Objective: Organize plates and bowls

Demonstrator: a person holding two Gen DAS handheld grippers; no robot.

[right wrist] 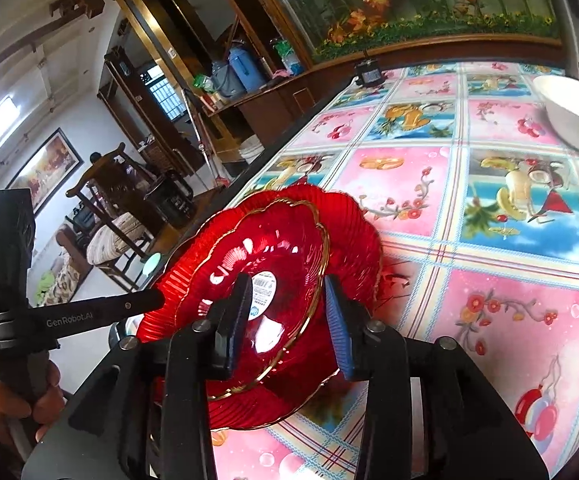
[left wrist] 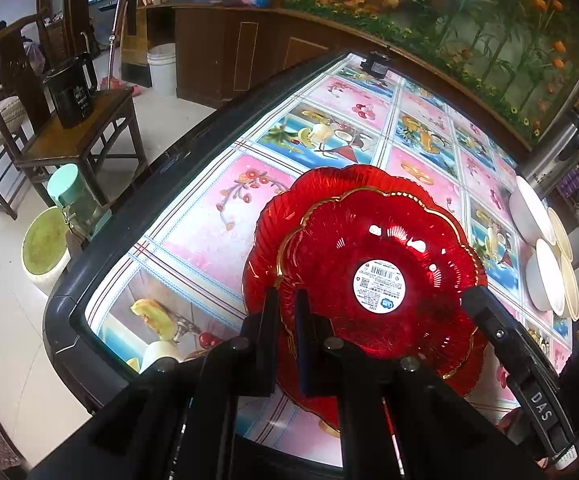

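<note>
L gripper (left wrist: 287, 344): fingers pinched tight on near-left rim of top red plate (left wrist: 381, 276), which sits nested in a bigger red plate (left wrist: 273, 216) on the bench (left wrist: 209, 216). R gripper (right wrist: 289, 320): fingers part open, straddling the top plate's rim, pads clear. White bowls (left wrist: 537, 220) at far right edge.

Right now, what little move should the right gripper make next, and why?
Probably pull the right gripper back off the small red plate: its jaws stand open around the rim, the plate already sits in the big red plate, and the left gripper holds its rim.
</note>
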